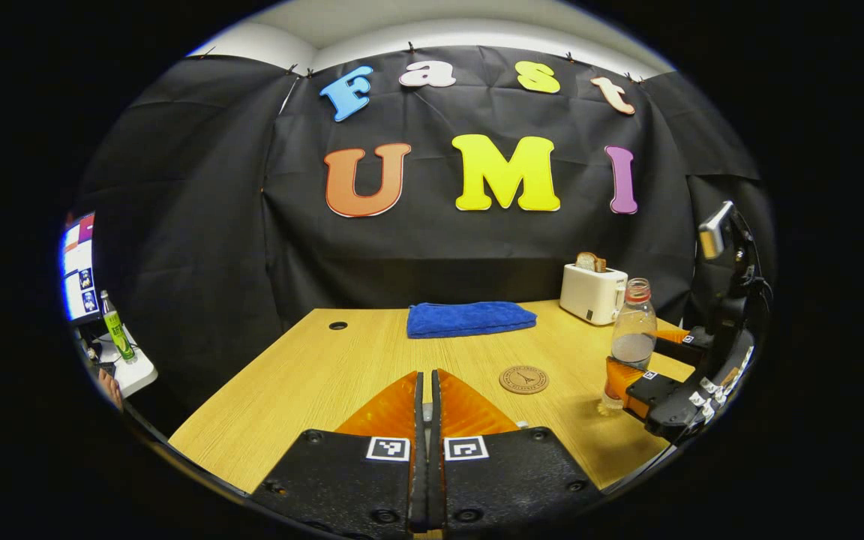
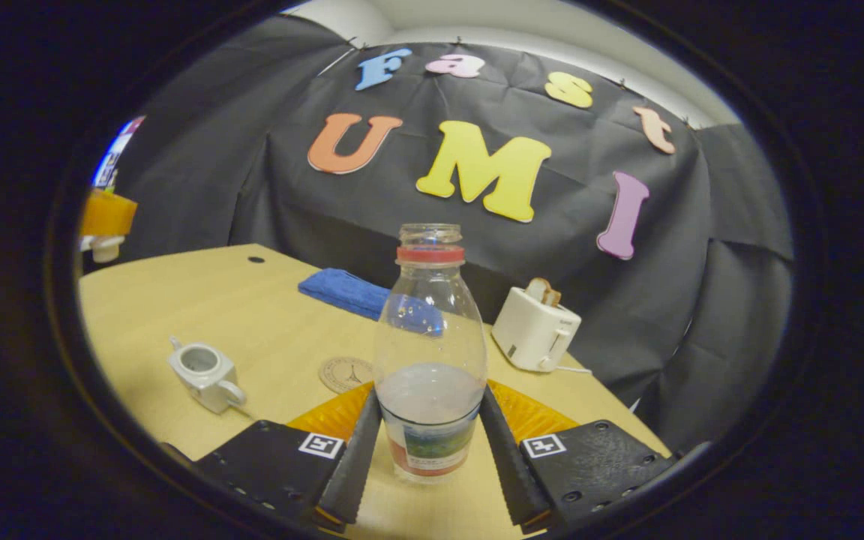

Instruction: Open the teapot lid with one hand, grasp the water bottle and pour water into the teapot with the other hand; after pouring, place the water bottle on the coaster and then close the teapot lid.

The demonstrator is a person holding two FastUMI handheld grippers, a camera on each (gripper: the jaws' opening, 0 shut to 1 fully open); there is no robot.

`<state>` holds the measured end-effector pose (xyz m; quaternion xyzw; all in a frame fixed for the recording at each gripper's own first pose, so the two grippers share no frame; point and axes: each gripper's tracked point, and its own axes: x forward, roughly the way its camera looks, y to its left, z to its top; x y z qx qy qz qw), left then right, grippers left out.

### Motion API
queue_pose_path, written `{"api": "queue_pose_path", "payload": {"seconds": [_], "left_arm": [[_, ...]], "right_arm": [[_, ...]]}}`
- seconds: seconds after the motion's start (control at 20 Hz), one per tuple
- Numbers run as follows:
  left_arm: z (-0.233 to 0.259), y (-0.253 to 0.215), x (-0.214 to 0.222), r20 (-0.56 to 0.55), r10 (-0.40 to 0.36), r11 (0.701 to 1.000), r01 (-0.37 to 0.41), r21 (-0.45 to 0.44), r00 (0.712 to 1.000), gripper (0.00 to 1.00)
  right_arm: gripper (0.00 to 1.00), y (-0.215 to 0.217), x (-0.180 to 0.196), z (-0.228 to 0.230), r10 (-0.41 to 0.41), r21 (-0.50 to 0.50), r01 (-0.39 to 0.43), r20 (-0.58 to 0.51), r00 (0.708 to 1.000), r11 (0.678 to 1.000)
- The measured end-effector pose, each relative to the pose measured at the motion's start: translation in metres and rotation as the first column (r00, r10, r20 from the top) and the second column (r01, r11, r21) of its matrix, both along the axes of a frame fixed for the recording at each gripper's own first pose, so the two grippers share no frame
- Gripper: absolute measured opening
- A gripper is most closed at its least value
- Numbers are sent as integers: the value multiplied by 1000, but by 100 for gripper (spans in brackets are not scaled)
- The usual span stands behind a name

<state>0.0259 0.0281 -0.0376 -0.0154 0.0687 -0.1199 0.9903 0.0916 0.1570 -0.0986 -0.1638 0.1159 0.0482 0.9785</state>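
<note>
A clear water bottle [image 2: 430, 352] with a red neck ring, no cap and some water inside stands between my right gripper's [image 2: 430, 439] fingers, which press on both its sides. In the left gripper view the same bottle [image 1: 633, 330] and right gripper [image 1: 622, 386] sit at the table's right edge. The white teapot [image 2: 205, 373] sits lidless on the table, left of the bottle. My left gripper [image 1: 426, 379] is shut, held high over the table. In the right gripper view it [image 2: 106, 212] hangs far left with the white lid [image 2: 106, 247] below its fingers. A round brown coaster [image 1: 523, 379] lies between the two grippers.
The wooden table [image 1: 312, 375] carries a folded blue towel [image 1: 469, 318] at the back and a white toaster [image 1: 592, 294] with bread at the back right. Off the table's left side stand a green bottle [image 1: 117, 330] and a screen [image 1: 78, 266].
</note>
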Motion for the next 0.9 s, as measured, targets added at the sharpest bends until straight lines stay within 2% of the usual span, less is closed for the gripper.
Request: {"api": "queue_pose_path", "payload": {"seconds": [0.2, 0.4, 0.7, 0.8, 0.9], "left_arm": [[11, 11, -5, 34, -4, 1000, 4, -11, 999, 3], [16, 34, -6, 48, 26, 999, -24, -34, 999, 3], [18, 56, -7, 53, 38, 997, -34, -71, 998, 3], [16, 59, -5, 48, 39, 996, -35, -80, 998, 3], [16, 60, -6, 45, 38, 996, -34, -80, 998, 3]], "right_arm": [[72, 10, 0, -9, 38, -216, -46, -41, 998, 975], [72, 30, -1, -26, 93, -403, -119, -85, 992, 907], [72, 55, -9, -36, 148, -555, -183, -109, 983, 811], [72, 63, -13, -36, 169, -617, -191, -94, 981, 763], [72, 65, -13, -36, 188, -707, -175, -61, 980, 685]]}}
